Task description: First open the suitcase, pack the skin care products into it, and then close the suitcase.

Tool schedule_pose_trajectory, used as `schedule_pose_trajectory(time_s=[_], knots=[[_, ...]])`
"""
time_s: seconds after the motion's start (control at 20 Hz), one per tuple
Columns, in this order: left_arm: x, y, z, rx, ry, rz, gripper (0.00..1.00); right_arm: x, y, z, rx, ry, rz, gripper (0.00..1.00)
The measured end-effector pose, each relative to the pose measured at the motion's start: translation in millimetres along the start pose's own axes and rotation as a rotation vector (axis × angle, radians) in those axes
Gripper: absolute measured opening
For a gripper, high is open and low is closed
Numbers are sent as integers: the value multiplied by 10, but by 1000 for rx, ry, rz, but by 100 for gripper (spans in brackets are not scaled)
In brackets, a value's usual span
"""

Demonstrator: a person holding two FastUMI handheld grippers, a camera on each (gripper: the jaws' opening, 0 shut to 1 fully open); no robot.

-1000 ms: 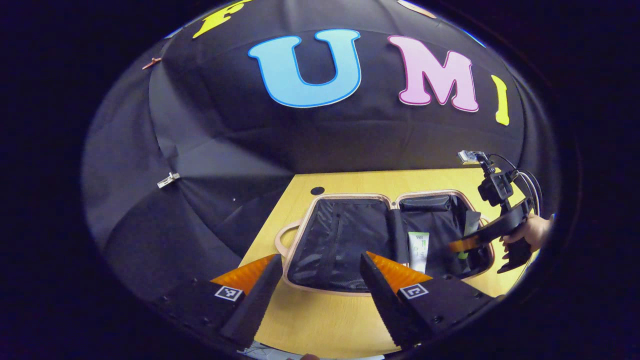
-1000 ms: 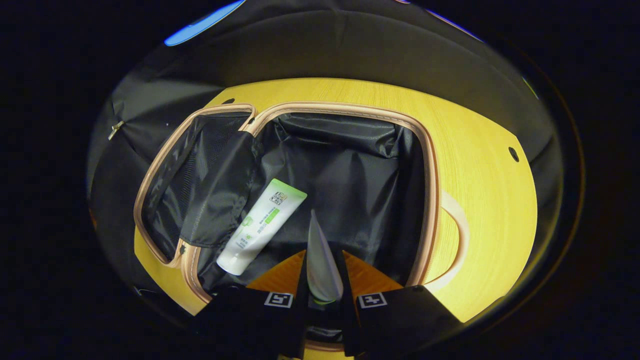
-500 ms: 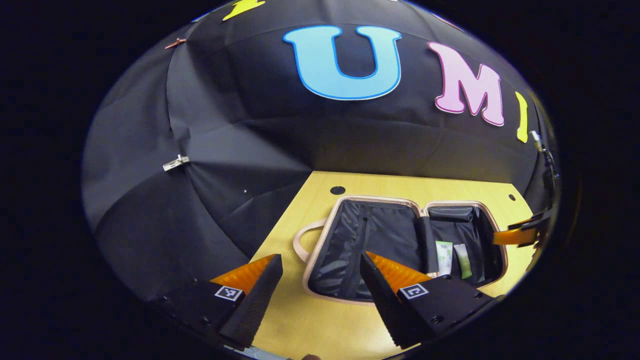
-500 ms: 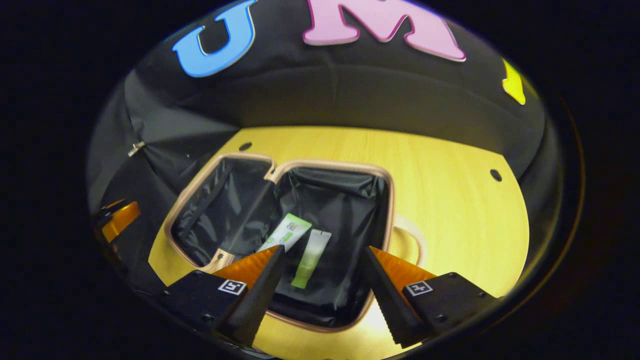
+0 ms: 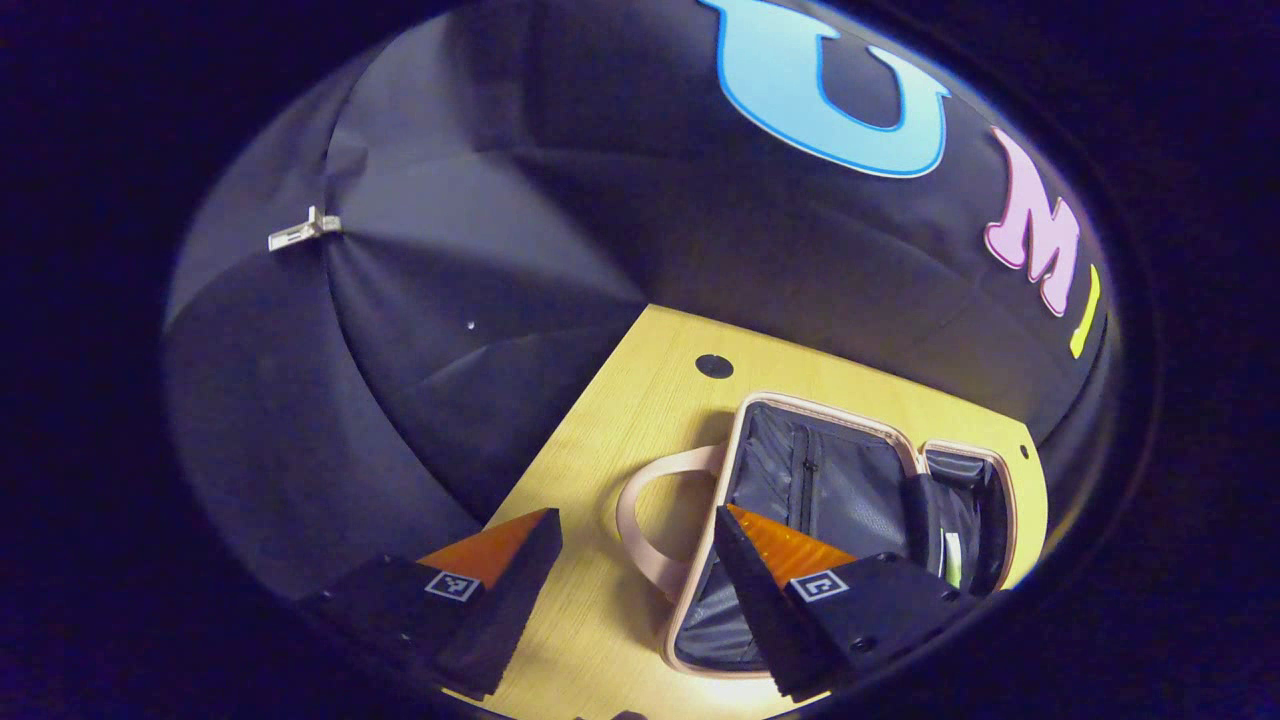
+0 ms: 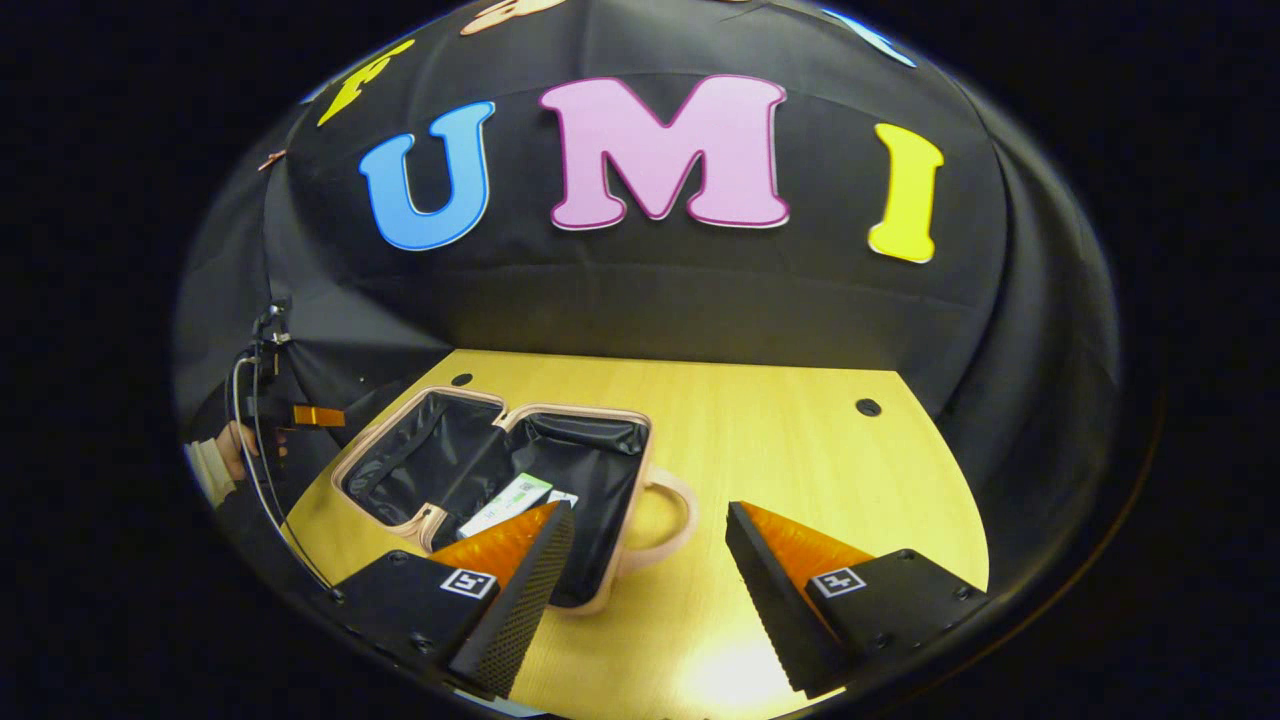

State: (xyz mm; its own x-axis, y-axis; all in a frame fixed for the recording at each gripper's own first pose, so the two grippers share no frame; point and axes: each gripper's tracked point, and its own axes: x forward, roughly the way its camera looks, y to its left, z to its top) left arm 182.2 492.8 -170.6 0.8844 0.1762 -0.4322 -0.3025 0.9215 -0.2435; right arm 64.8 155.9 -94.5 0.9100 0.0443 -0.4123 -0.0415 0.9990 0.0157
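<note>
Where black cloth walls meet, yellow wooden table (image 6: 800, 470), open suitcase (image 6: 590, 450), both hand-held grippers spread wide, empty.

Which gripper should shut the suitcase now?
Probably left. The open left gripper has its jaws astride the pink handle of the open pink suitcase; the open right gripper hovers mostly over bare wooden table.

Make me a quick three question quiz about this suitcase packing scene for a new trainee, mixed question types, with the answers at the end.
1. True or false: the suitcase lies open on the table.
2. Which half holds the white tube in the right gripper view? A) the mesh half B) the half nearest the right gripper
3. Fill in: the fingers of the left gripper are ____.

Key: 1 true; 2 B; 3 open
</note>
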Motion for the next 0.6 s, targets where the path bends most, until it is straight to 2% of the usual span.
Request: schedule_pose_trajectory(time_s=[0.15, 0.35, 0.45, 0.5, 0.55, 0.6], knots=[[391, 79, -139, -83, 57, 2, 96, -90, -217, -289, 0, 86, -49, 98], [684, 100, -389, -221, 156, 6, 93, -215, -301, -286, 14, 85, -86, 98], [749, 84, -440, -281, 179, -24, 85, -289, -345, -352, 16, 94, -107, 98], [762, 60, -484, -313, 212, -46, 77, -308, -360, -392, 18, 104, -114, 98], [794, 61, -555, -326, 240, -50, 74, -323, -386, -449, 19, 117, -122, 98], [852, 108, -593, -323, 241, -34, 66, -348, -415, -501, 23, 131, -131, 98]])
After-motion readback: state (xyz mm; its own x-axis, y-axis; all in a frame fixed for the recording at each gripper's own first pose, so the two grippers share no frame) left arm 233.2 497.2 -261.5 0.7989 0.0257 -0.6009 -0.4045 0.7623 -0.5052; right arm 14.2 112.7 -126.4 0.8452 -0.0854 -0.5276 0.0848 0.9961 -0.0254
